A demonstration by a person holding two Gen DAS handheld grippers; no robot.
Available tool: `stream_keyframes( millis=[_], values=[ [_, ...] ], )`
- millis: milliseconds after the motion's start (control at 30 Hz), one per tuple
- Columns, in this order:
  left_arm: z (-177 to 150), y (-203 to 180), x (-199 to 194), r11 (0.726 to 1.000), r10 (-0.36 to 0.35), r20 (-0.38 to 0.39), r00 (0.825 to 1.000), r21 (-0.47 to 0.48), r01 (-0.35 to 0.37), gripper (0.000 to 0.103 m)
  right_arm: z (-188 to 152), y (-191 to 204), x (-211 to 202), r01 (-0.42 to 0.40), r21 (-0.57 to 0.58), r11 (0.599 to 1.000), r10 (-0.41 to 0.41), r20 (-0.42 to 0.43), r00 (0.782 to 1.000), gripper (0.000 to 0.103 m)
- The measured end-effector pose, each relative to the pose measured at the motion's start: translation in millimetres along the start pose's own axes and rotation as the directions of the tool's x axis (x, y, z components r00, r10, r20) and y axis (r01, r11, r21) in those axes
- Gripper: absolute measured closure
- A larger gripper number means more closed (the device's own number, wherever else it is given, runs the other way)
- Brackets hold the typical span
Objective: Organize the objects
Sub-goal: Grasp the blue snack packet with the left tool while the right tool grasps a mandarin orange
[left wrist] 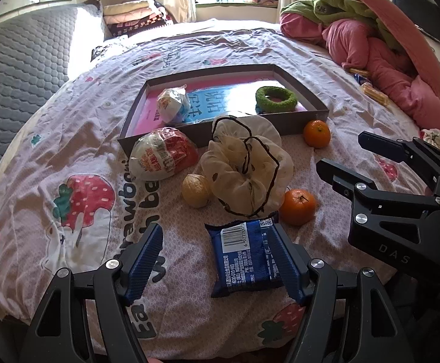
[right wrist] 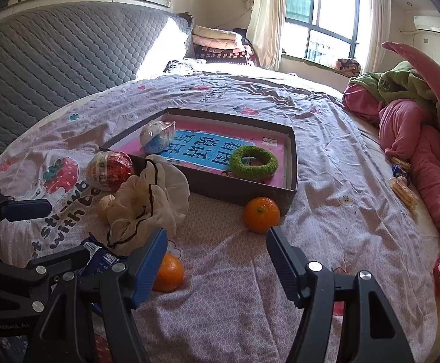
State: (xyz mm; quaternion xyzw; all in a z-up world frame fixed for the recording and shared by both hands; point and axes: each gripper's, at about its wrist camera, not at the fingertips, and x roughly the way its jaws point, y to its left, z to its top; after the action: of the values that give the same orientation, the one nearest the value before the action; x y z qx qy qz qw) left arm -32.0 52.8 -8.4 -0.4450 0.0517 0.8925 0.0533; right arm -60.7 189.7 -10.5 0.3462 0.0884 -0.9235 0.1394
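My left gripper [left wrist: 220,260] is spread wide, the blue snack packet [left wrist: 245,260] lying on the bed between its fingers, not clamped yet. My right gripper [right wrist: 217,260] is also apart and empty, the orange [right wrist: 261,214] just ahead of it. Box [left wrist: 295,122] sits beyond, likely the destination.

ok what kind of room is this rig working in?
Almost certainly a home bedroom: the work surface is a bed with a strawberry-print sheet, a quilted grey headboard behind it, and folded blankets stacked near the curtained window.
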Motion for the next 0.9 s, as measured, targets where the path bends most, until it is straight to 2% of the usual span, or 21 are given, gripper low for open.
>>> stream_keyframes(
  millis=[667, 900],
  values=[
    [-18.9, -15.1, -0.1, 0.997, -0.062, -0.045, 0.997, 0.040, 0.063, 0.029, -15.6, 10.7, 3.0, -0.005, -0.069, 0.998, 0.000, -0.065, 0.998, 0.035],
    [-19.0, -16.1, 9.7, 0.998, -0.044, -0.063, 0.997, 0.032, 0.046, 0.029, -18.6, 14.7, 7.1, -0.006, -0.104, 0.995, -0.003, -0.083, 0.997, 0.035]
  ],
)
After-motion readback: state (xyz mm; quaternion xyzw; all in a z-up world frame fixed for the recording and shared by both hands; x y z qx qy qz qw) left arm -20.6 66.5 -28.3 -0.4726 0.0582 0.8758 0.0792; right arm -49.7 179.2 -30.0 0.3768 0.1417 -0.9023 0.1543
